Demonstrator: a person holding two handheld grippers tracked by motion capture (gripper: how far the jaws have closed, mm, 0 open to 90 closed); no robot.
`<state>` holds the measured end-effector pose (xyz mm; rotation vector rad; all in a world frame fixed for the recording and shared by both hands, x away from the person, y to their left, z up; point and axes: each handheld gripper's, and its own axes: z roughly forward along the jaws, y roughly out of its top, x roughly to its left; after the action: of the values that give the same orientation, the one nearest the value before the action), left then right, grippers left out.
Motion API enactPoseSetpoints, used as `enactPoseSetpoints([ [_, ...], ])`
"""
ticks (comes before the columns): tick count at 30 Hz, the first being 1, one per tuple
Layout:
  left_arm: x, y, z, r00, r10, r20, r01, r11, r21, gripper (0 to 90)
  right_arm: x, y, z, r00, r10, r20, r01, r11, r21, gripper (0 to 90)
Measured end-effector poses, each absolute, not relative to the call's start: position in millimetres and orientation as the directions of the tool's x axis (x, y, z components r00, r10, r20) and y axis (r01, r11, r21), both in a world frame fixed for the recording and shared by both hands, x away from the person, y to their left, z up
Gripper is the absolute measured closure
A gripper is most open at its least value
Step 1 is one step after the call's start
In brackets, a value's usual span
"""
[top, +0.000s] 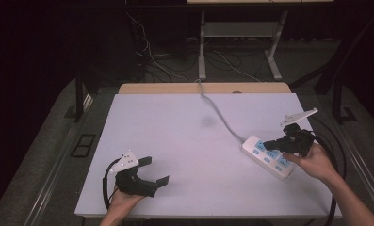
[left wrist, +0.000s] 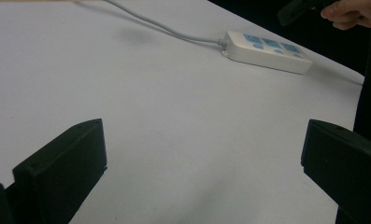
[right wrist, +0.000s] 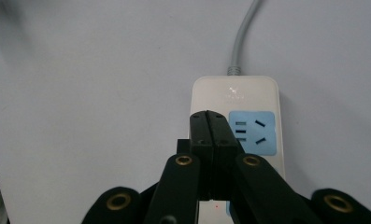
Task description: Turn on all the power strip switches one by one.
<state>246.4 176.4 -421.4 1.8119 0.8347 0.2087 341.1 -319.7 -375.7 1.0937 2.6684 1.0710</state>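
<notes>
A white power strip point(top: 268, 156) with blue socket faces lies at the right of the white table, its grey cable point(top: 218, 113) running to the far edge. The strip point(right wrist: 239, 121) fills the middle of the right gripper view, and it appears far off as the strip point(left wrist: 266, 51) in the left gripper view. My right gripper point(top: 268, 144) hovers just above the strip, jaws pressed together with nothing between them; its tips point(right wrist: 208, 115) sit over the strip's cable end. My left gripper point(top: 156, 171) rests near the front left of the table, jaws wide apart and empty.
The white table top point(top: 175, 136) sits on a wooden desk point(top: 151, 88). Beyond it are metal table legs point(top: 202, 47) and loose cables on the floor point(top: 151, 56). Black cables point(top: 337, 155) trail from the right gripper past the table's right edge.
</notes>
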Motion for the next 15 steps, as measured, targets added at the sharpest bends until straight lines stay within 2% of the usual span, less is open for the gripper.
enactPoseSetpoints([
  [15, 246.4, 177.6, -420.9, 0.740, 0.628, -0.240, 0.437, -0.178, 0.882, 0.0, 356.4, -302.9, -376.6, -0.762, 0.621, 0.182, 0.584, 0.540, 0.606, 90.0],
])
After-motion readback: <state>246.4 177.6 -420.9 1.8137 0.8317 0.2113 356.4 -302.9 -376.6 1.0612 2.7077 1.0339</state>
